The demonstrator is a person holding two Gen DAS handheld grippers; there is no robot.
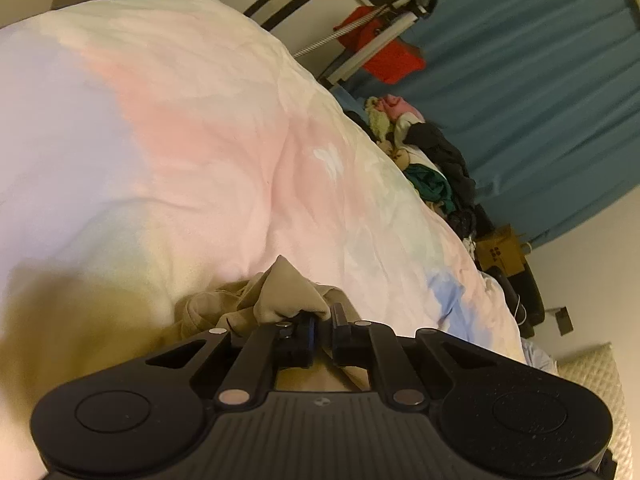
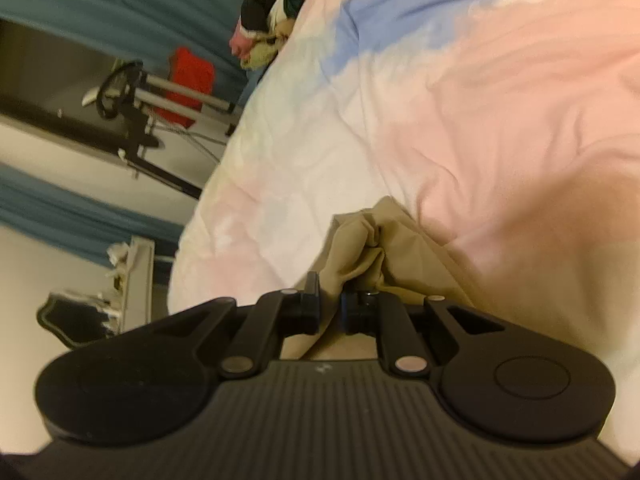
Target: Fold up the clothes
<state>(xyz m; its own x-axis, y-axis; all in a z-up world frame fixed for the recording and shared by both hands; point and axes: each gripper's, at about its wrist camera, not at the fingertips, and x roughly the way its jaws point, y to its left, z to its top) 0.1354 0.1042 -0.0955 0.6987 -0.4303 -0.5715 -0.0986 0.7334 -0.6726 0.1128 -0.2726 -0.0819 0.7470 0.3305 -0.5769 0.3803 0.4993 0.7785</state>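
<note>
Pinched tight between the jaws of the left gripper (image 1: 323, 322), a bunched fold of a tan garment (image 1: 280, 292) rises in a peak just ahead of the black fingers, the rest of the cloth trailing down and to the left, where it blurs into a brownish smear over the bed. The right gripper (image 2: 330, 300), seen from its own camera, has its jaws likewise pressed together on a gathered edge of the same tan cloth, which crumples upward from the pads and spreads away to the right. Beneath both tools lies a rumpled pastel duvet (image 1: 180, 128) in pink, lilac, pale yellow and blue patches, covering the bed. Along the duvet's far edge sits a pile of clothes (image 1: 432, 164), among them black, dark green, pink and pale green pieces. Beyond it hang teal curtains (image 1: 540, 80), with a red cloth (image 1: 384, 52) draped on a black and silver metal frame (image 1: 400, 8) near the wall. A cardboard box (image 1: 500, 252) stands just past the pile
</note>
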